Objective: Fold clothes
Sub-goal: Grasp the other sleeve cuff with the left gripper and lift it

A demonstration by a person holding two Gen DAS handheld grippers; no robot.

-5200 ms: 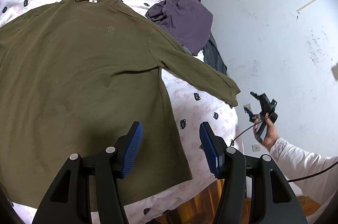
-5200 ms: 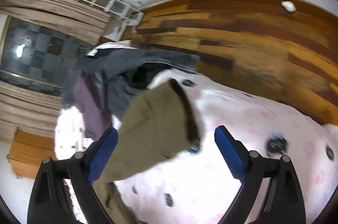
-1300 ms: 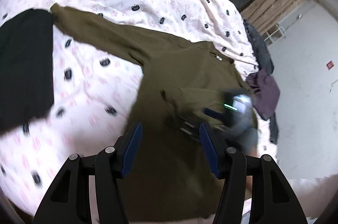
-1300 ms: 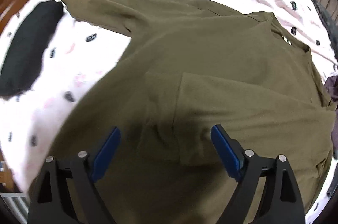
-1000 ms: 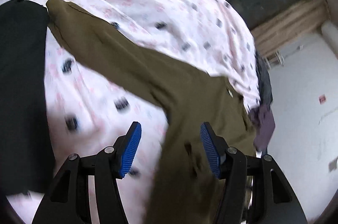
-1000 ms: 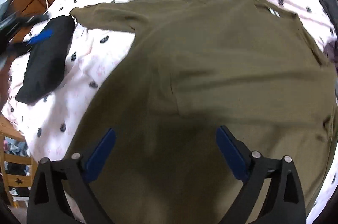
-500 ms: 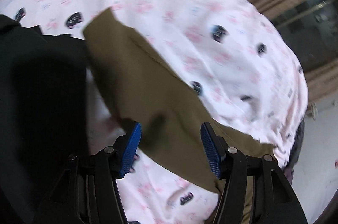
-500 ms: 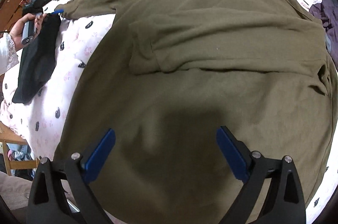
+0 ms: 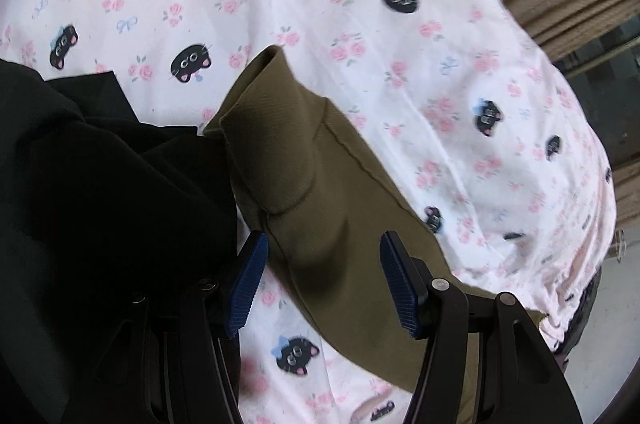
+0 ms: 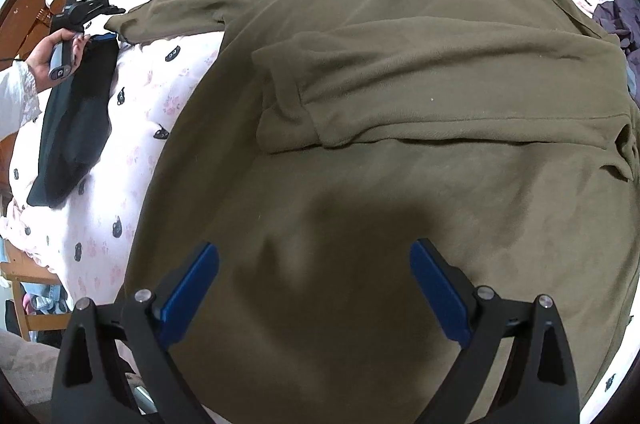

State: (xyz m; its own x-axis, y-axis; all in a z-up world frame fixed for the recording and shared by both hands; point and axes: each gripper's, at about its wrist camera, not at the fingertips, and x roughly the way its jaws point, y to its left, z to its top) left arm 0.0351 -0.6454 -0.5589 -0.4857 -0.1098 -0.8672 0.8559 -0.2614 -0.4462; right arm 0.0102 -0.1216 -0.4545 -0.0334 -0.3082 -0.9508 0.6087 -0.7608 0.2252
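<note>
Right gripper [image 10: 314, 290]: jaws apart, empty, above the olive sweatshirt [image 10: 360, 183] spread on the bed [image 10: 160, 95].
Right sleeve [image 10: 420, 95]: already folded across the chest.
Left gripper [image 9: 322, 282]: jaws apart over the left sleeve [image 9: 304, 175], not yet gripped; this fold remained, as did the body folds.

Our left gripper [image 9: 322, 280] points steeply down, its blue pads apart with nothing pressed between them. Our left hand [image 10: 60, 53], in a white sleeve [image 10: 16, 99], grasps its handle. Our right gripper [image 10: 314, 290] also points steeply down, fingers spread wide and empty.
</note>
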